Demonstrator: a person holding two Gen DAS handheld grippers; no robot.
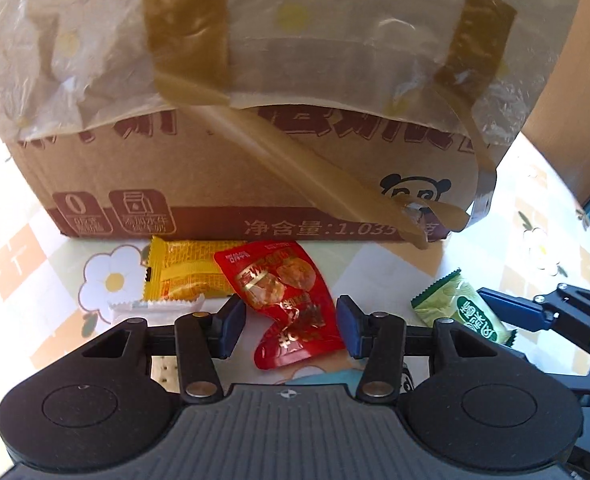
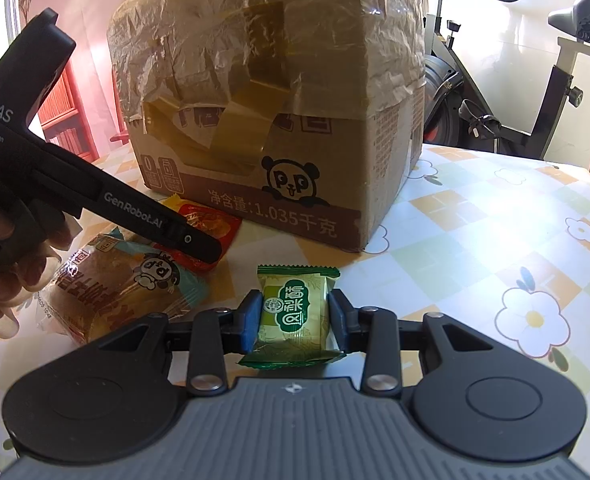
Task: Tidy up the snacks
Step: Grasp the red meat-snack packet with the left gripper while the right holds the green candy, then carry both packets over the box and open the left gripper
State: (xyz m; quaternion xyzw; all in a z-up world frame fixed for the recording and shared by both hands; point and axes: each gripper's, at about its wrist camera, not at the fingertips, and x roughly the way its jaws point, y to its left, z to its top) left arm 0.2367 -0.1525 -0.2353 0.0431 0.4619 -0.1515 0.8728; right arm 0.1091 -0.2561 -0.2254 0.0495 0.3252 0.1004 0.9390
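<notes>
A sunlit table (image 2: 475, 232) with a flower-print checked cloth carries a big cardboard box (image 2: 279, 128), part wrapped in plastic film and brown tape; an exercise bike (image 2: 507, 80) stands behind. Near the box front lie a yellow snack packet (image 1: 187, 276) and a red snack packet (image 1: 291, 304). The left gripper (image 1: 291, 324) hangs over the red packet, its jaws part open on either side; whether the pads touch it is hard to tell. To the right, the right gripper (image 2: 295, 320) is clamped on a green snack packet (image 2: 295, 312). A wrapped cake (image 2: 115, 284) lies at the left, beside the person's hand (image 2: 11, 256).
</notes>
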